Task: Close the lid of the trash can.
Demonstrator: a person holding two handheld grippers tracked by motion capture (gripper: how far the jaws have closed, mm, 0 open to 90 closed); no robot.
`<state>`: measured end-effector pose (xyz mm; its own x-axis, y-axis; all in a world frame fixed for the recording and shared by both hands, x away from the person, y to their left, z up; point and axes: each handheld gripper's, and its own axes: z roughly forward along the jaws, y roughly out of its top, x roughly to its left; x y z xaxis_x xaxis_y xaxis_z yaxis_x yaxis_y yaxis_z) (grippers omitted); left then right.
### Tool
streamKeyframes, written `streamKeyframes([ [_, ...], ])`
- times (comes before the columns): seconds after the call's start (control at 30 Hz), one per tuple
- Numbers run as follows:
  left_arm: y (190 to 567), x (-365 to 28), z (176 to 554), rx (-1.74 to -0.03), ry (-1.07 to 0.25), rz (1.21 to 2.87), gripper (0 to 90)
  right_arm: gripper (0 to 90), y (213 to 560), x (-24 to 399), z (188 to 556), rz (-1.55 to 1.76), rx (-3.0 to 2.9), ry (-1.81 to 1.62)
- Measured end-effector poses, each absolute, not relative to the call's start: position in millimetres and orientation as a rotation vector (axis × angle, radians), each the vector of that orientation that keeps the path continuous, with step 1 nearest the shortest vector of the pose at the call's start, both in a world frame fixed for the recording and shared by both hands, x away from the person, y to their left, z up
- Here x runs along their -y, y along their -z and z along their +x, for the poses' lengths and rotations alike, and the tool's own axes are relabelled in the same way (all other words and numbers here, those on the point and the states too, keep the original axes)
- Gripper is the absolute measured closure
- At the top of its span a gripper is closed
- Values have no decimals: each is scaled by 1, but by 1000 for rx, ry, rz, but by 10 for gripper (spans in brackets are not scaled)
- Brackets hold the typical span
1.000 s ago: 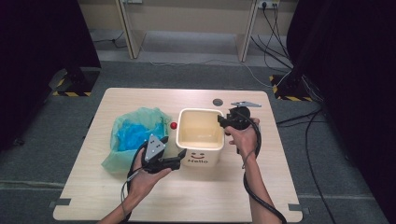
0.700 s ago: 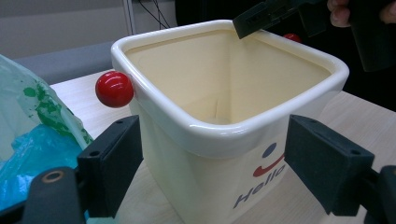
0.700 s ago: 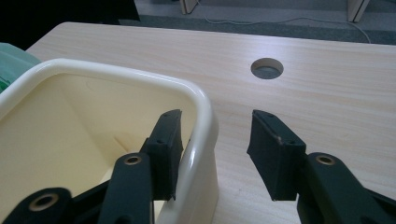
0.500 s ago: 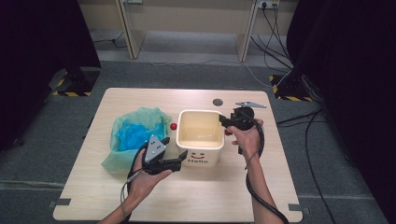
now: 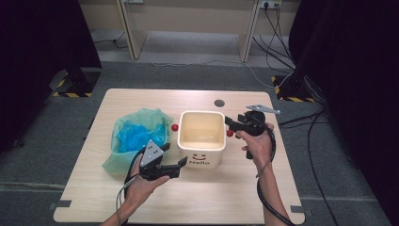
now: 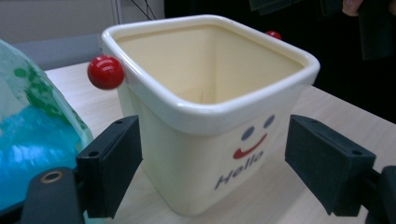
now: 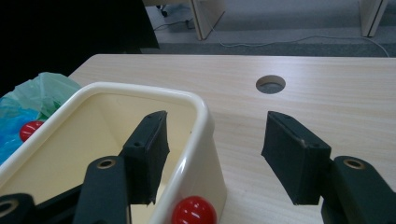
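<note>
Table (image 5: 141,197): pale wood, round hole at 12 o'clock. Green-blue plastic bag (image 5: 136,136): at 9 o'clock of bin. Cream square bin (image 5: 201,139): centre, upright, "Hello" face, red knob on each side. Left hand-held gripper (image 5: 181,165): jaws wide, at bin's 7 o'clock corner. Right hand-held gripper (image 5: 230,123): jaws wide, straddling the 3 o'clock rim.

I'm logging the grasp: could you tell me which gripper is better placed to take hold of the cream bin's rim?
The right gripper: its open jaws straddle the bin wall. The left gripper only faces its front.
</note>
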<state>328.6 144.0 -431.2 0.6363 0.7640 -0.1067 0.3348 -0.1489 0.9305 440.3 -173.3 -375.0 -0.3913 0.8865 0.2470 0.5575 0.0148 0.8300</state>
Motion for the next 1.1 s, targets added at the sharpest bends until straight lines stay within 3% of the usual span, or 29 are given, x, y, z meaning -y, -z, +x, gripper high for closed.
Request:
streamKeyframes([
  [0.47, 452, -147, 318, -880, -409, 1789, 173, 310, 394, 203, 422, 1528, -1913, -1346],
  [0.8, 473, -149, 309, -846, -404, 1831, 168, 185, 415, 224, 404, 1570, -1872, -1330],
  [1.1, 486, -154, 304, -820, -413, 1871, 167, 179, 424, 224, 394, 1571, -1858, -1338],
])
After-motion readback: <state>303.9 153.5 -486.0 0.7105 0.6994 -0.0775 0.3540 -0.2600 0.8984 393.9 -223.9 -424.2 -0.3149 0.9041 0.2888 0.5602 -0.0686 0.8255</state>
